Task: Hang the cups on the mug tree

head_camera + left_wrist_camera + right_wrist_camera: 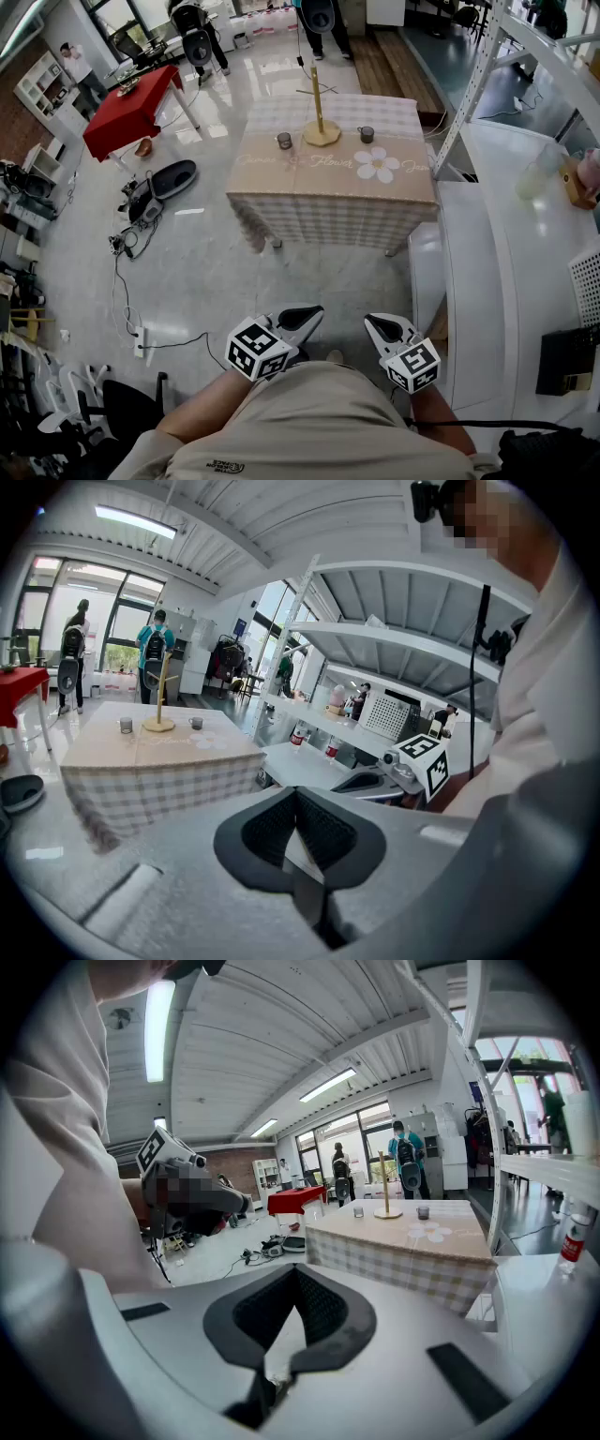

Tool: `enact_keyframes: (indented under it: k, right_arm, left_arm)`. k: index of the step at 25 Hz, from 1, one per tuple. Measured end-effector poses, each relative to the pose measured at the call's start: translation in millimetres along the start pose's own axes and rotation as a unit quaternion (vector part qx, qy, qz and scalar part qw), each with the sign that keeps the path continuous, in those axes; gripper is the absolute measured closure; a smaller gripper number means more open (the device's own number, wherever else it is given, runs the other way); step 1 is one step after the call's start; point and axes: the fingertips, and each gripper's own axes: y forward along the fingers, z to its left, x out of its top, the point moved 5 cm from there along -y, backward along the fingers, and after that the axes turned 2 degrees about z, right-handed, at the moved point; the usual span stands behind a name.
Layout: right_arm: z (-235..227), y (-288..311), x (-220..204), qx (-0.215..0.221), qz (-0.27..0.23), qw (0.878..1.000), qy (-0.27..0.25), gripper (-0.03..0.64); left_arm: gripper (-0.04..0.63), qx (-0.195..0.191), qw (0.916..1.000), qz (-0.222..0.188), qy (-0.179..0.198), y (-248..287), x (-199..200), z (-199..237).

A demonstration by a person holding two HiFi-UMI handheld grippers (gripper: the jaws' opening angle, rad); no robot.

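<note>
A table (pixel 333 202) with a checked cloth stands some way ahead. On it a wooden mug tree (pixel 321 117) stands upright with bare pegs. One grey cup (pixel 284 141) sits left of its base and another cup (pixel 366 134) sits right of it. My left gripper (pixel 312 311) and right gripper (pixel 371 322) hover close to the person's body, far short of the table. Both are shut with nothing between the jaws. The left gripper view shows the mug tree (pixel 159 703) and its shut left gripper (pixel 296 791). The right gripper view shows the mug tree (pixel 385 1190) beyond its shut right gripper (pixel 295 1267).
A white bench (pixel 497 272) and a metal rack (pixel 483 66) run along the right. A red table (pixel 131 108) stands at the back left, with cables (pixel 127 248) and a dark case (pixel 173 178) on the floor. People stand beyond the table. Chairs sit at the lower left.
</note>
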Motion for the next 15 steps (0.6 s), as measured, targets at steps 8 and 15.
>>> enact_keyframes:
  k: [8, 15]
  right_arm:
    - [-17.7, 35.2, 8.3, 0.010, 0.009, 1.000, -0.017, 0.604]
    - [-44.4, 86.3, 27.2, -0.011, 0.039, 0.999, -0.020, 0.604]
  left_arm:
    - [0.586, 0.013, 0.9996, -0.013, -0.021, 1.6, -0.8, 31.1]
    - [0.586, 0.000, 0.9993, -0.015, -0.035, 13.2, 14.2, 102.1]
